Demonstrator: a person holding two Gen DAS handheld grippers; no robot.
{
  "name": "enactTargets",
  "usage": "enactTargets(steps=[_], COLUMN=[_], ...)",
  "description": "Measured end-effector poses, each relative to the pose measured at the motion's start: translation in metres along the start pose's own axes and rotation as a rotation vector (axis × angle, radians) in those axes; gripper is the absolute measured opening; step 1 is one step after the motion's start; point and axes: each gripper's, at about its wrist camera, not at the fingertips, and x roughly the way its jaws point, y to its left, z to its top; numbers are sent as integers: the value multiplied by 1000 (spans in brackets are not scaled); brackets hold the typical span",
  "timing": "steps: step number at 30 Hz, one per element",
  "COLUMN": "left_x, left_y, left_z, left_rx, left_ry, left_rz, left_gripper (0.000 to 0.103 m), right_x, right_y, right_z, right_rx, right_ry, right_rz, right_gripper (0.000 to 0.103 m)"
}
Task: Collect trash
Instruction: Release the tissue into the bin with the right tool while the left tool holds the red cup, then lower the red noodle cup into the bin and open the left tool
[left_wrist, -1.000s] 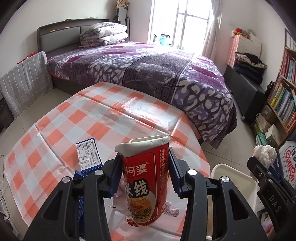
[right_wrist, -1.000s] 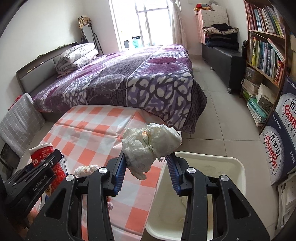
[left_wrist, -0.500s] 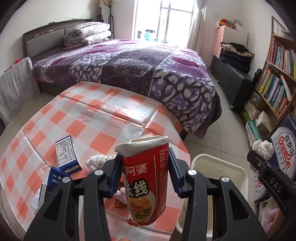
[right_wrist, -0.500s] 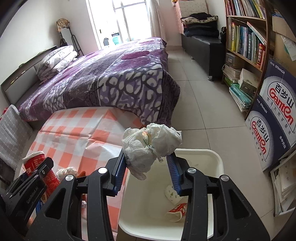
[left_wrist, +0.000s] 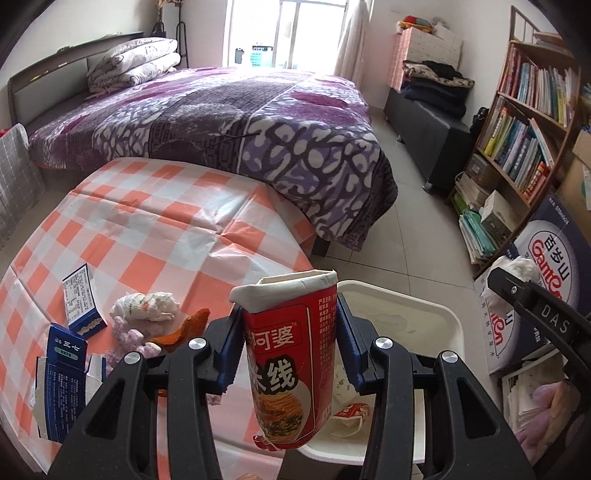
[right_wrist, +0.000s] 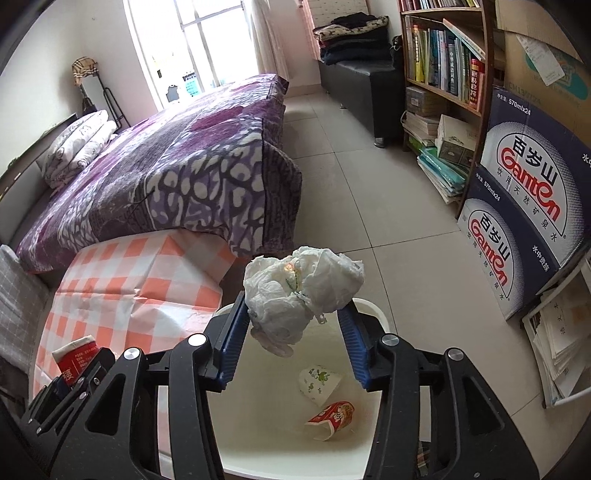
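My left gripper (left_wrist: 288, 332) is shut on a red noodle cup (left_wrist: 288, 354), held upright over the table edge beside the white bin (left_wrist: 406, 299). Above that bin (right_wrist: 258, 443) my right gripper (right_wrist: 293, 314) has its jaws opening. A crumpled white plastic wad (right_wrist: 299, 291) still sits between them, leaning on the left pad with a gap at the right pad. A paper cup (right_wrist: 319, 380) and a red wrapper (right_wrist: 330, 415) lie in the bin. On the checked tablecloth (left_wrist: 147, 229) lie a tissue wad (left_wrist: 144, 306), an orange scrap (left_wrist: 184, 328) and blue boxes (left_wrist: 66, 373).
A bed with a purple cover (left_wrist: 240, 122) runs behind the table. A bookshelf (right_wrist: 443, 66) and stacked water cartons (right_wrist: 524, 192) stand right of the bin, with papers on the floor (right_wrist: 561, 332). Bare tiled floor (right_wrist: 369, 177) lies between bed and shelf.
Both grippers have swung to the right, from over the table toward the bin. The right jaws have widened around the plastic wad. The left grip on the noodle cup is unchanged.
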Motion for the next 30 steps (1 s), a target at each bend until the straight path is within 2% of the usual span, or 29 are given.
enactTargets(steps=[1,2,7,9,16,30], left_x=[1,2,9,12,19,30], left_y=[-4,-8,-24,-28,-48,-83], left_z=[0,-1,-1,-1,-2,-9], left_rx=[5,9,24,26,53,114], left_ry=[3,5,21,28,40,73], left_rz=[-5,-9,-32,-42,-65,-142], left_gripper=[45,45,45,45,45,47], right_x=[0,0,-2,-1,3,4], right_y=[-3,-7,-28,-38,-67,-92], right_z=[1,2,7,9,15,21], right_rx=[7,17,78,108,204,272], right_ry=[-3,-7,-25,-29,-9,-14], right_rz=[-5,-8,-33,-44,-59,-58], right_gripper=[64,66,91,96,96,96])
